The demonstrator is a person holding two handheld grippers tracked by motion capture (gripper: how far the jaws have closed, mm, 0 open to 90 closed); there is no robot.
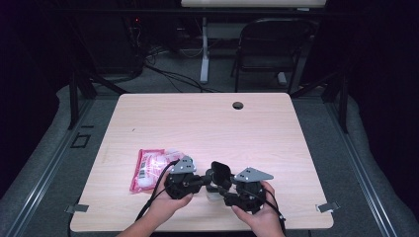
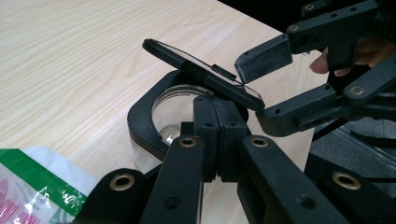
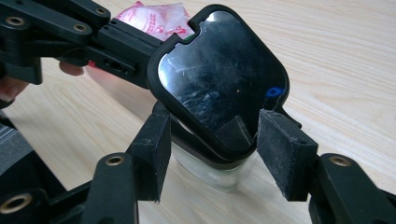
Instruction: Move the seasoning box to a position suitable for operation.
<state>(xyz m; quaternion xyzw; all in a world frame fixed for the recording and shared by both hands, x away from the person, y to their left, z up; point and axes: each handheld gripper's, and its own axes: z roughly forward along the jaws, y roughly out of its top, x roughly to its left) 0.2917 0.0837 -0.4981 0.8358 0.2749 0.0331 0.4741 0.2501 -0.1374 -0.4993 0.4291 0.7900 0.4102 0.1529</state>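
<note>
A small clear jar (image 1: 213, 193) with a black rim stands near the table's front edge, its hinged black lid (image 1: 221, 172) tipped up. In the left gripper view the lid (image 2: 196, 65) slants over the jar's mouth (image 2: 173, 109), and my left gripper (image 2: 217, 135) is shut on the near side of the black rim. My right gripper (image 3: 219, 154) is open, one pad (image 3: 154, 149) on each side of the raised lid (image 3: 219, 70), above the jar (image 3: 219, 175). From the left gripper view the right gripper (image 2: 266, 88) brackets the lid's free end.
A pink and white plastic packet (image 1: 148, 170) lies just left of my left hand, touching nothing I hold. The wooden table (image 1: 207, 123) has a cable hole (image 1: 238, 105) near its far edge. A folding chair (image 1: 269, 44) stands beyond the table.
</note>
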